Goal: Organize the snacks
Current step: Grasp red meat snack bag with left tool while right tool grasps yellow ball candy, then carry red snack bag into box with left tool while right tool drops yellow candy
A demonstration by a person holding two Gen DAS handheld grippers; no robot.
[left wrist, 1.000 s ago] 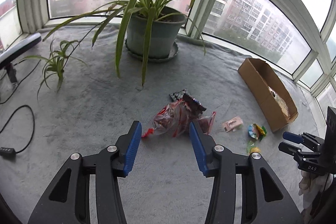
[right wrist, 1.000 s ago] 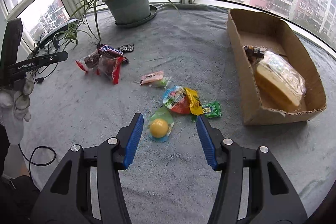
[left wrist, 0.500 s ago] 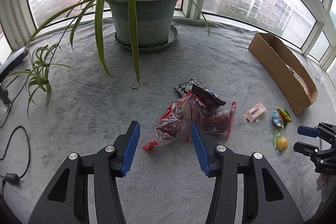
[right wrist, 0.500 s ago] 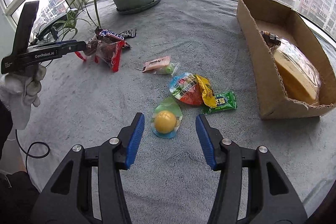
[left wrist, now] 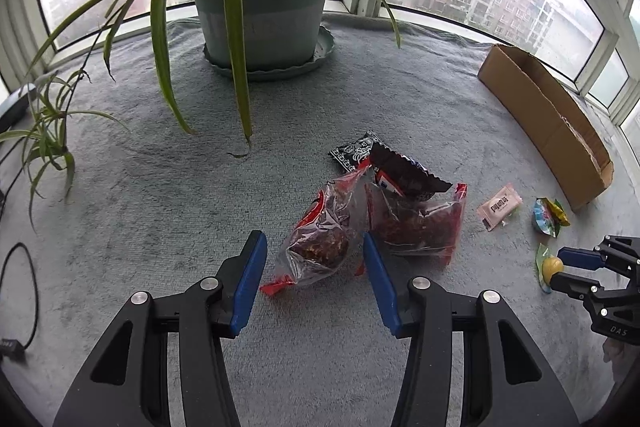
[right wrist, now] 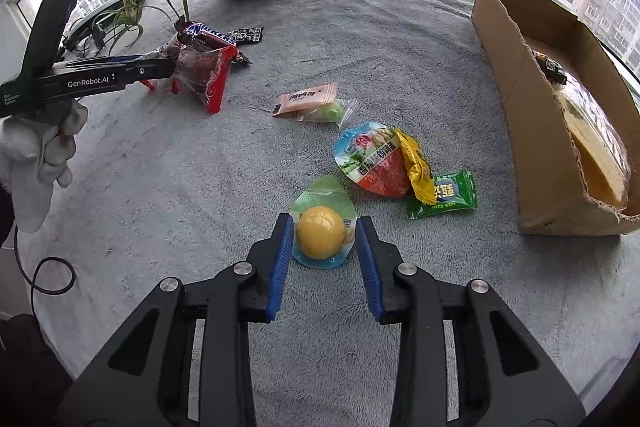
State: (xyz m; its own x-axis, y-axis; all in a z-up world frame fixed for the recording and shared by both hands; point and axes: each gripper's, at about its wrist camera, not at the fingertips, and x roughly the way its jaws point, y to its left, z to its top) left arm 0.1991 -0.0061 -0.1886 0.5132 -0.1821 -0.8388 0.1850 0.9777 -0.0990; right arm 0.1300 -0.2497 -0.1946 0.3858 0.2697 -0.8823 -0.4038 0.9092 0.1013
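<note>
A grey blanket (left wrist: 160, 211) covers the wide window ledge, and a big green plant pot (left wrist: 262, 7) stands at the back by the glass. On the right side lies a long cardboard box (right wrist: 532, 107) with a wrapped yellow cake (right wrist: 600, 151) inside. The snacks are spread on the blanket between the pot and the box. The left gripper (left wrist: 314, 259) has its fingers apart around a clear bag of dark red snack (left wrist: 320, 239); the pads do not press it. A second red bag (left wrist: 416, 223) lies just beside it, with a dark chocolate bar (left wrist: 404, 173) on top. The right gripper (right wrist: 322, 245) is closing its fingers, and the packet with a yellow ball (right wrist: 322, 231) lies between them; the pads are very near its edges but I cannot see them press. Near it lie a round blue and red packet (right wrist: 372, 159), a yellow wrapper (right wrist: 416, 167), a small green packet (right wrist: 444, 197) and a pink sachet (right wrist: 306, 99). A hand in a white glove (right wrist: 36, 155) holds the left gripper.
</note>
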